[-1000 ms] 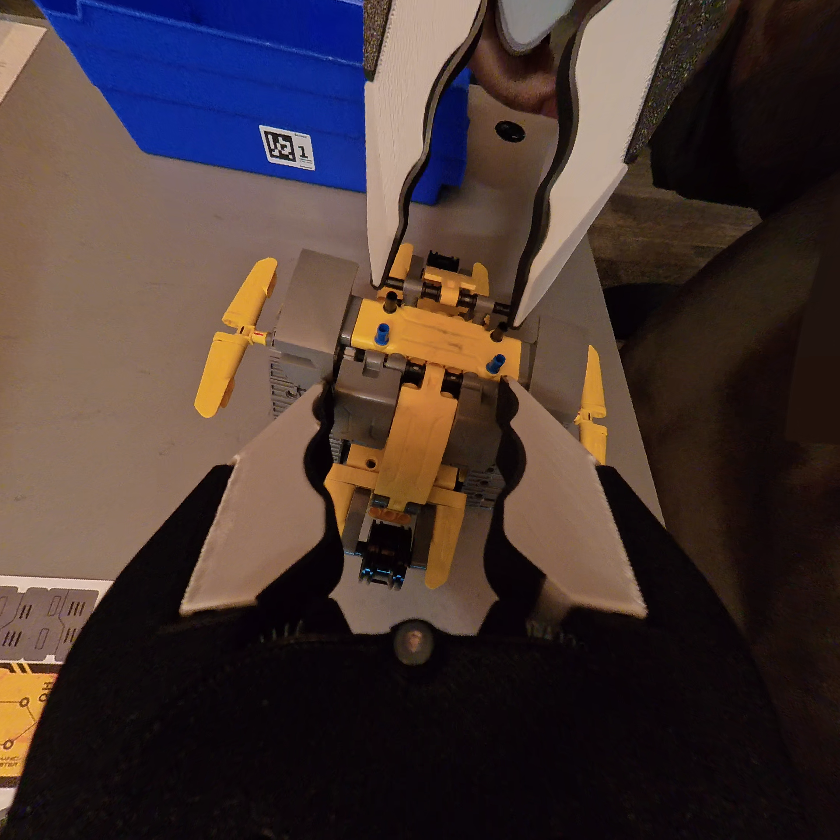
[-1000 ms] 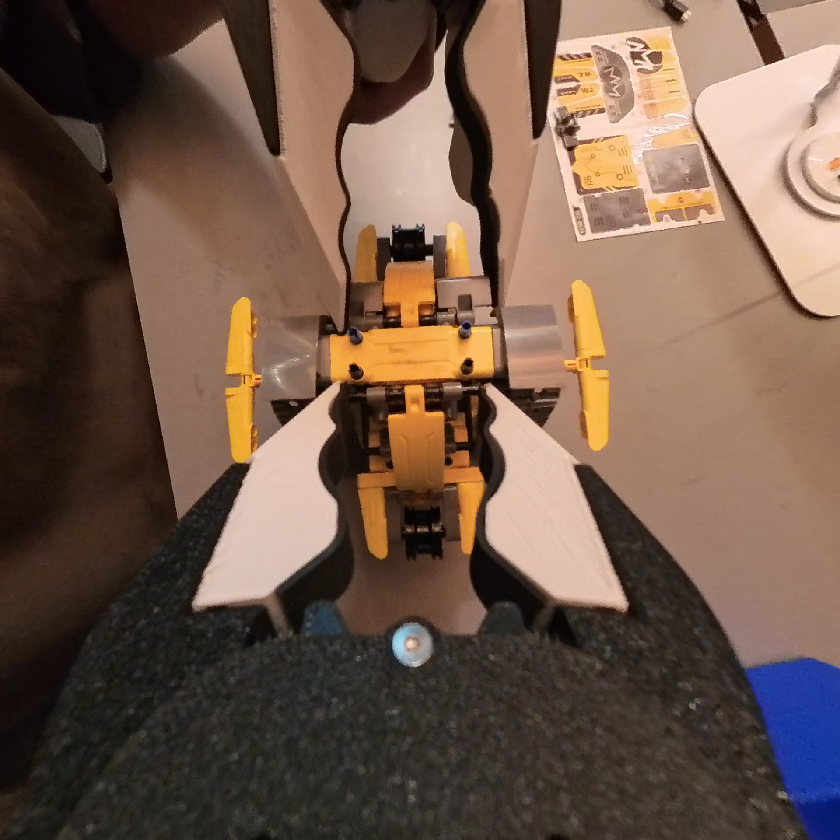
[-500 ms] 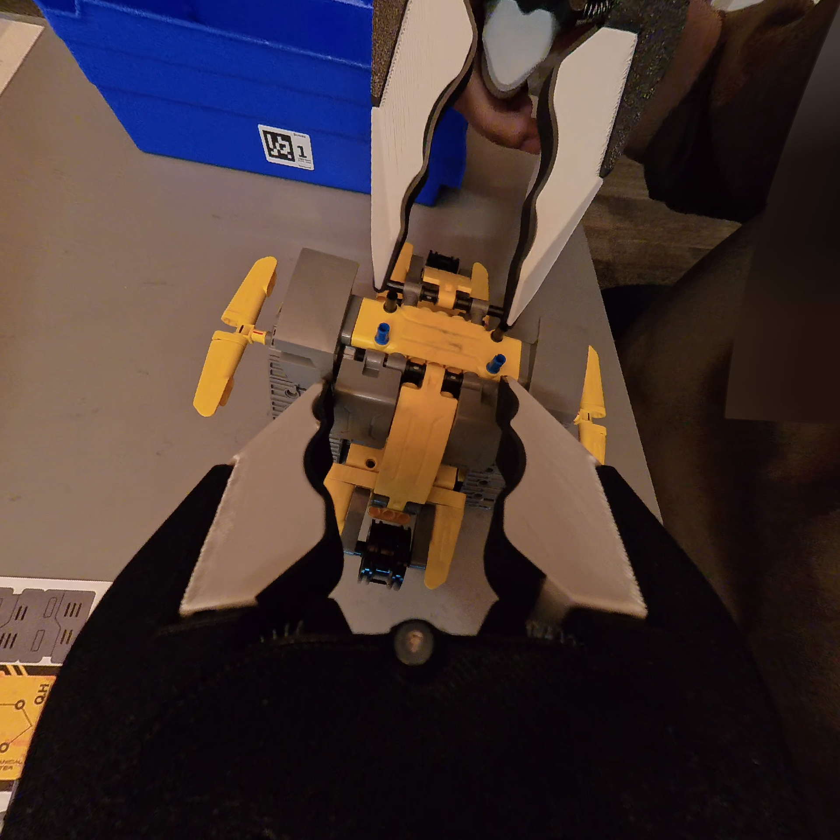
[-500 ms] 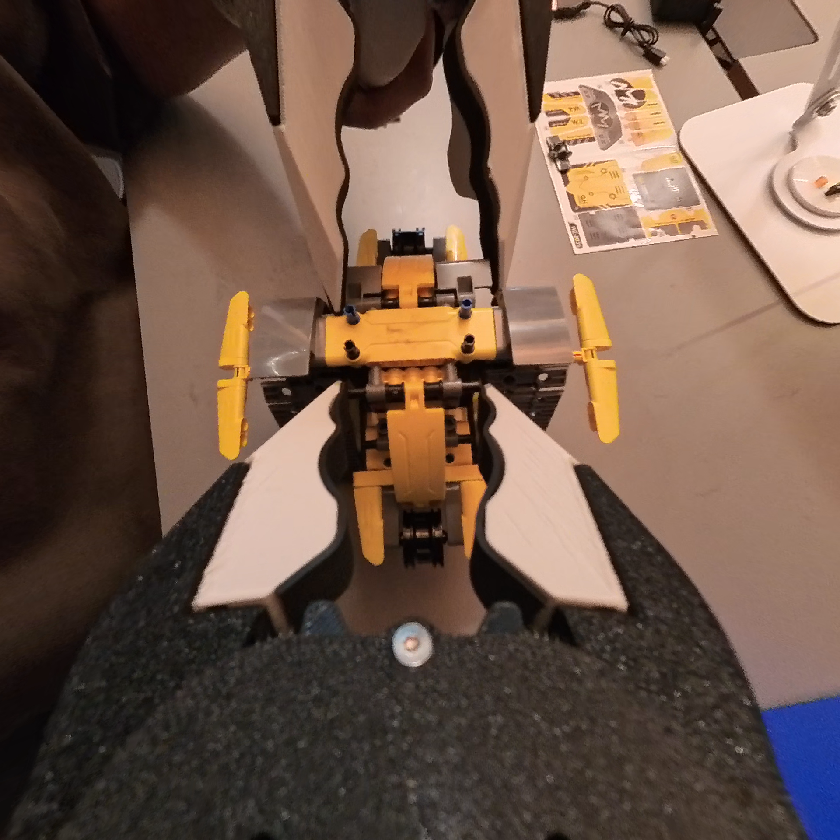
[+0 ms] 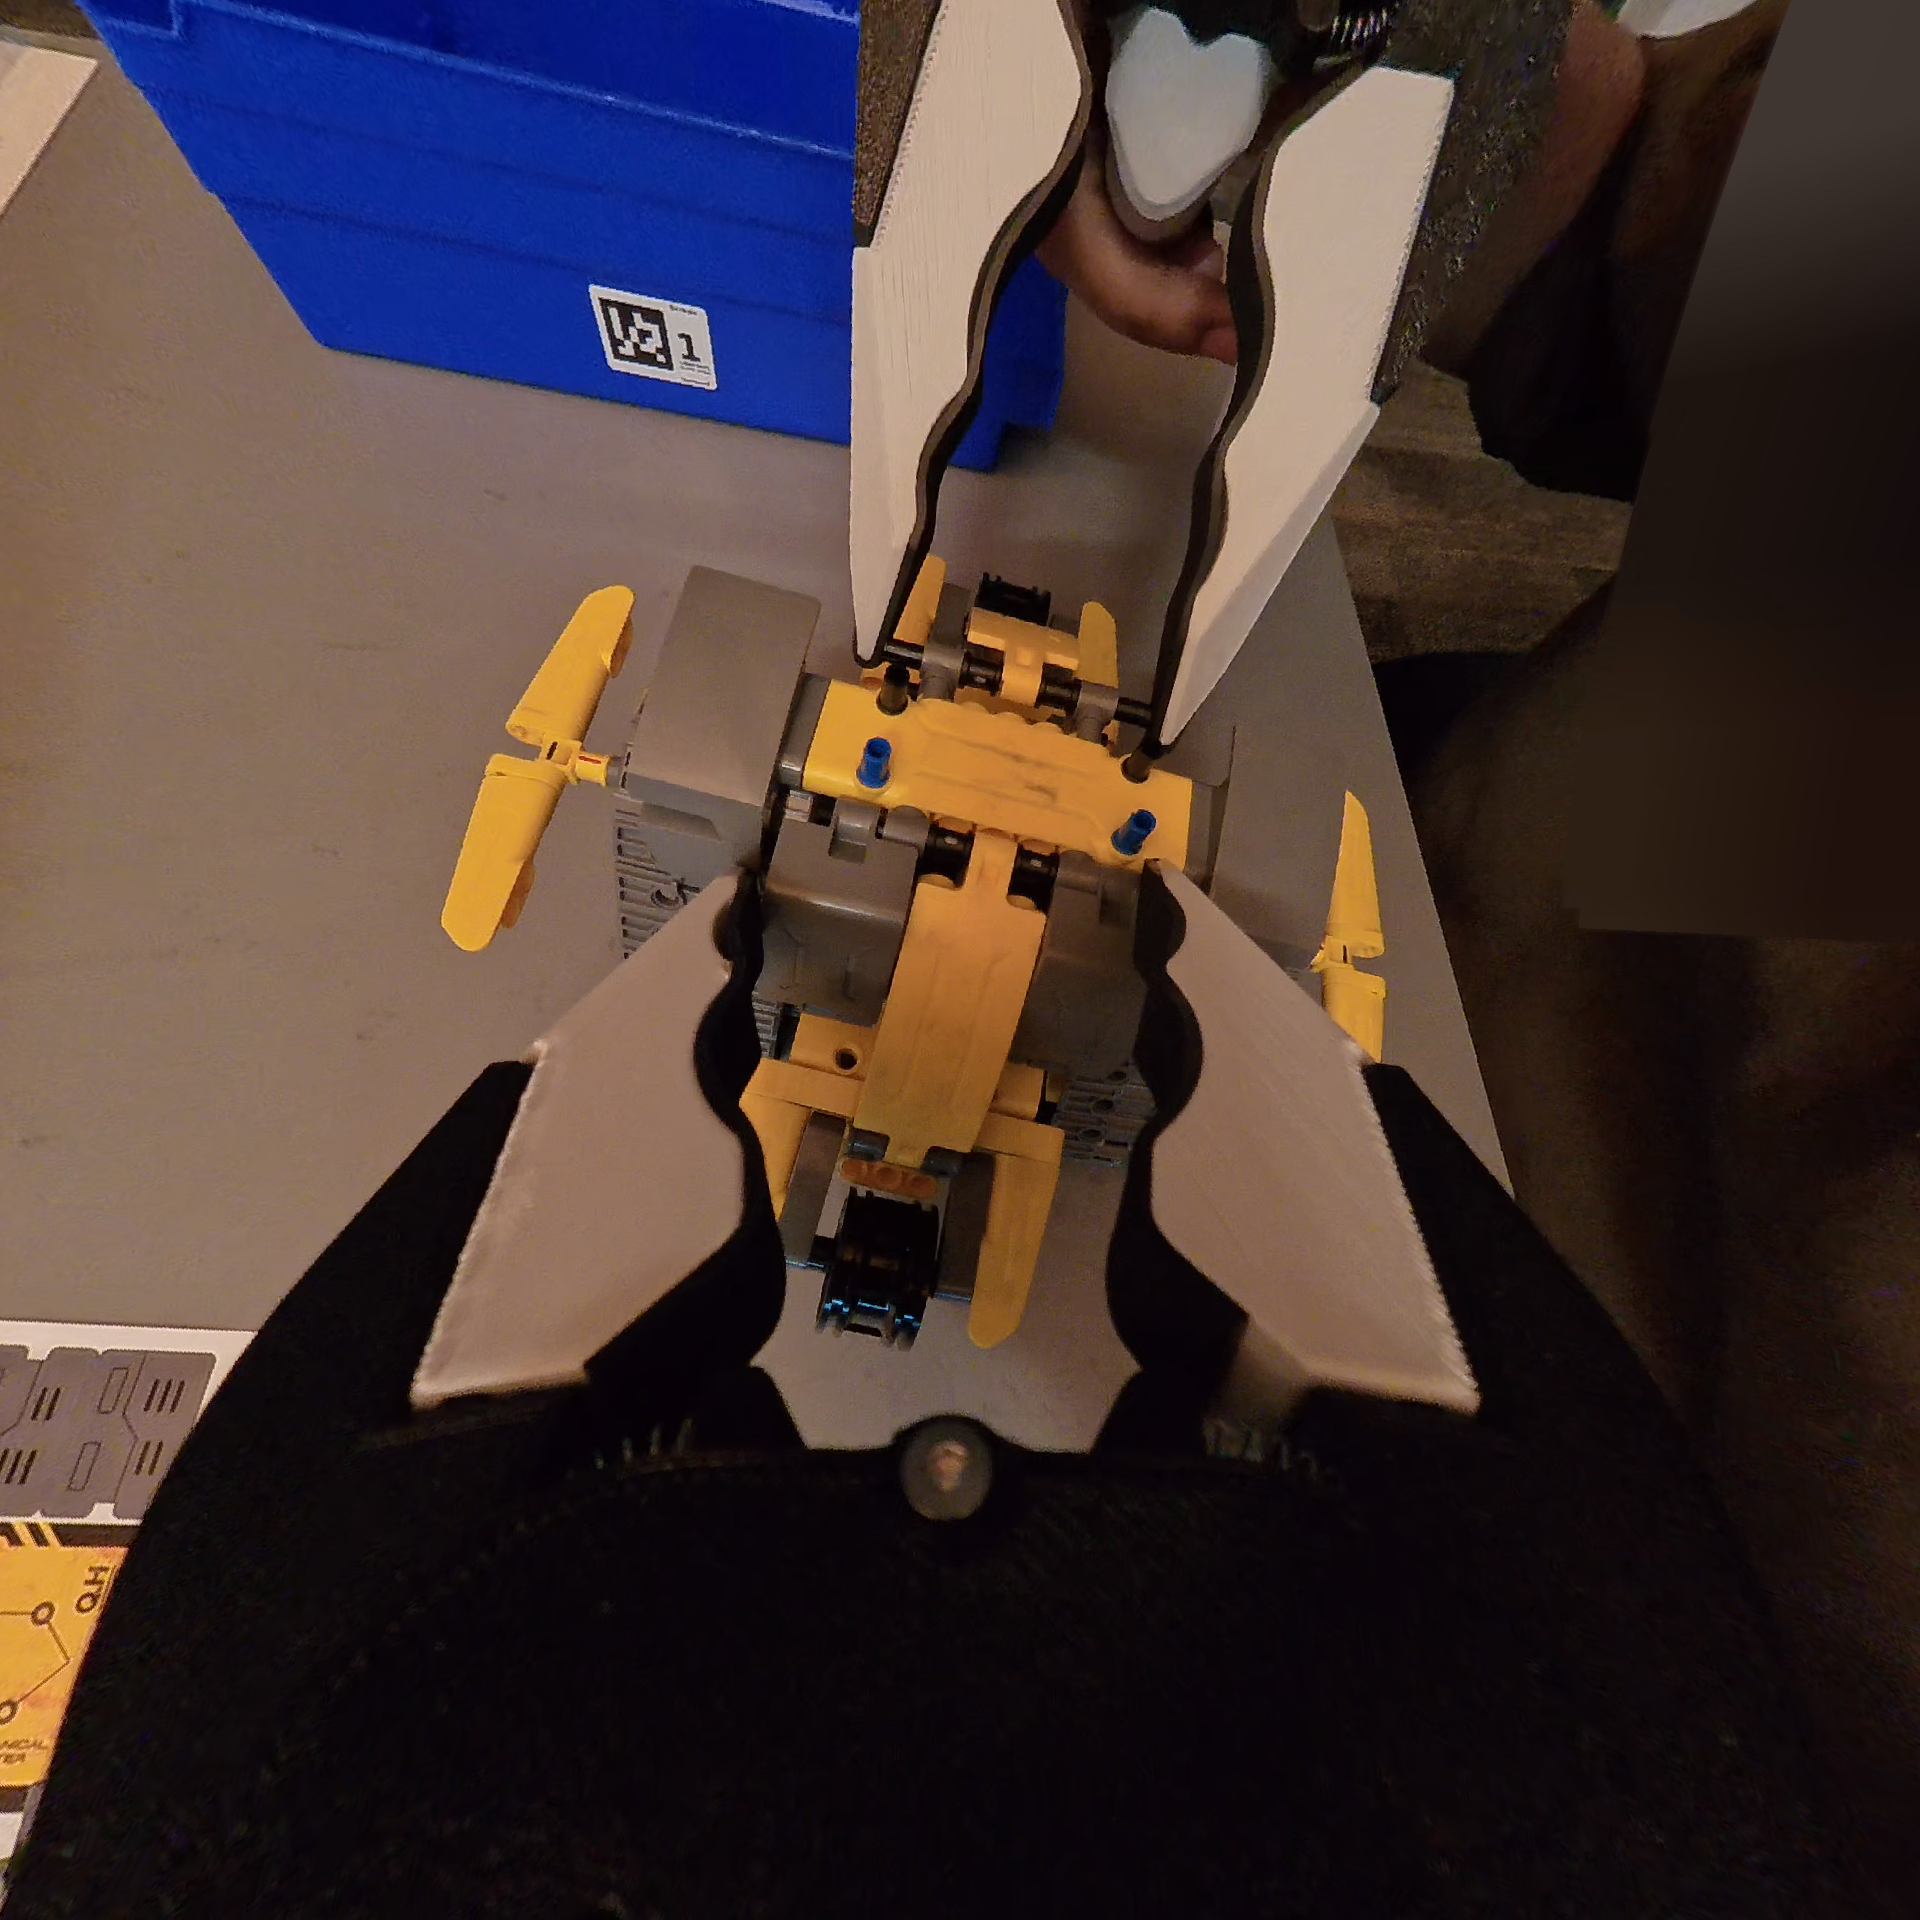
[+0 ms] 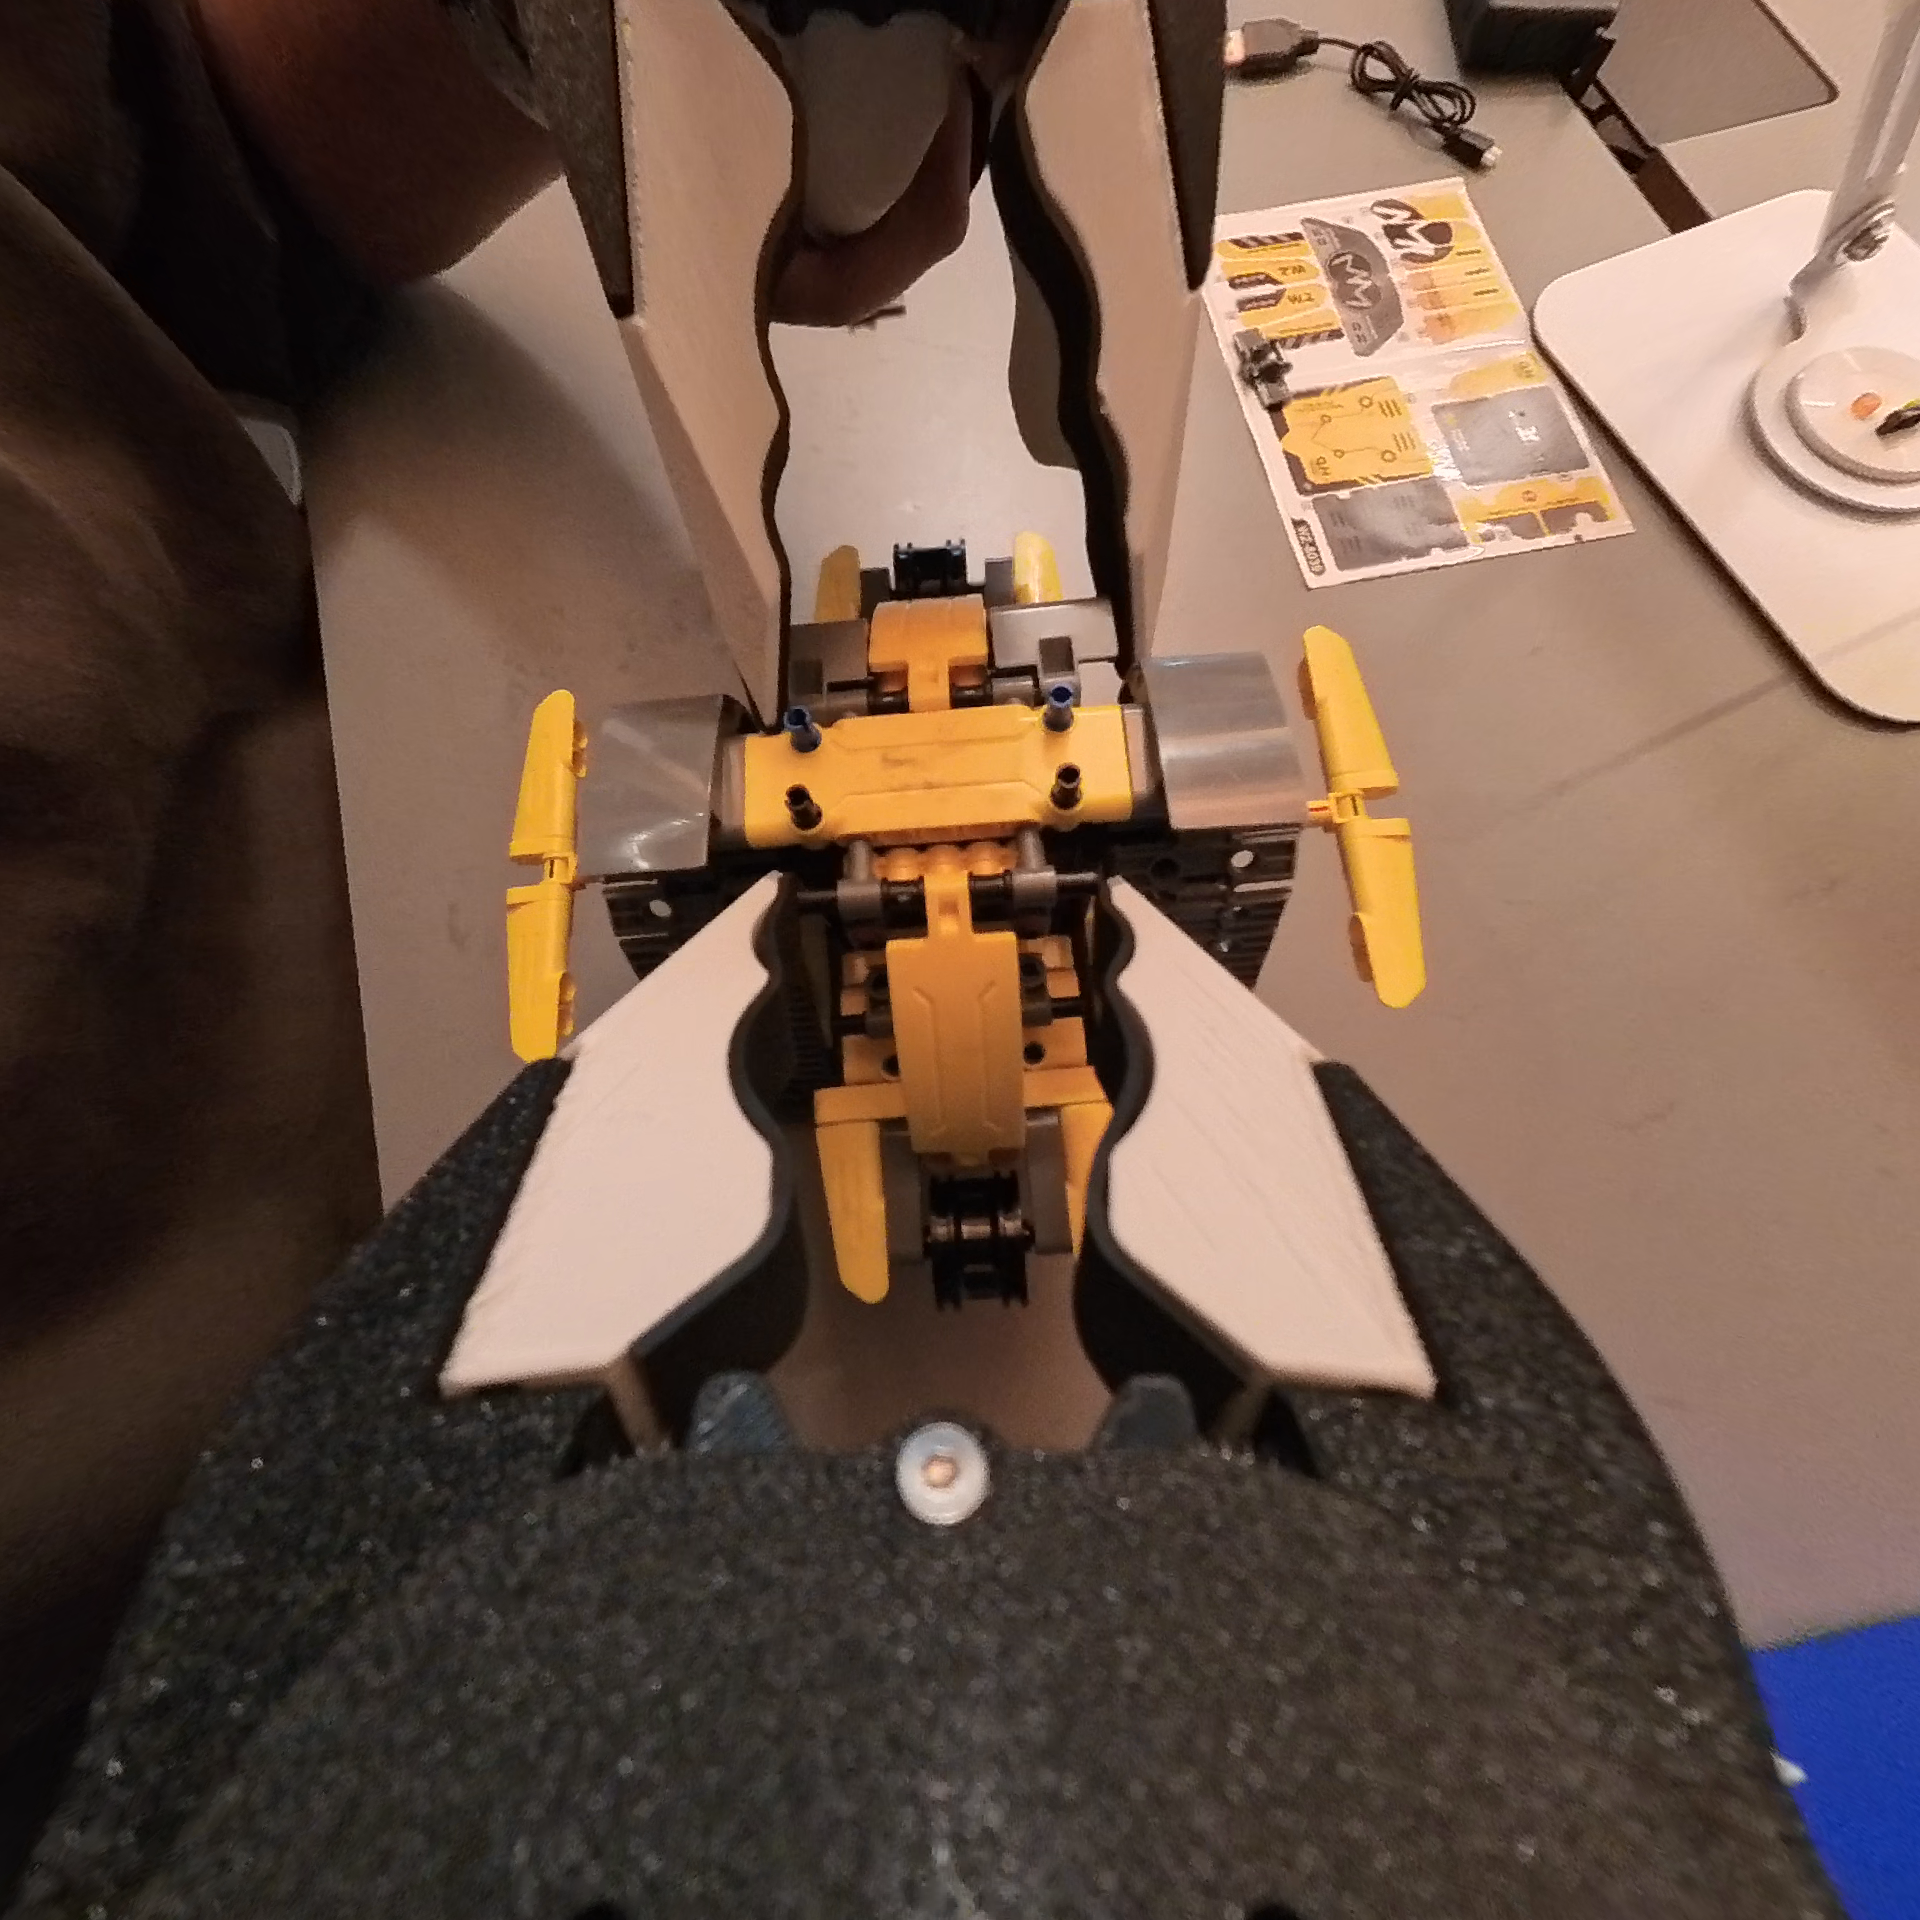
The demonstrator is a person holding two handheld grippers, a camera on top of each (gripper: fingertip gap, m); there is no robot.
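Moved: my right gripper [image 6: 943, 894] tilted up since a second ago; more table [image 6: 1558, 935] behind now shows.
Unchanged: brick model [image 5: 966, 935] sits on table, between both grippers.
Left gripper [image 5: 940, 883]: jaws clamped on model's grey body.
Right: jaws closed against model's far end.
Nearby: blue bin [image 5: 520, 208]; sticker sheet [image 6: 1403, 395].

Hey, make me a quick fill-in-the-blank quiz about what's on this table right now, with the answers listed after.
1. Both white tongs, the left tongs and the right tongs, close from opposite ends on the yellow and grey brick-built ____.
2. The big plastic bin behind the model is ____.
3. The printed sticker sheet lies flat on the grey ____.
4. Two small upright pegs on the model's yellow top panel are ____.

Missing words: vehicle model; blue; table; blue
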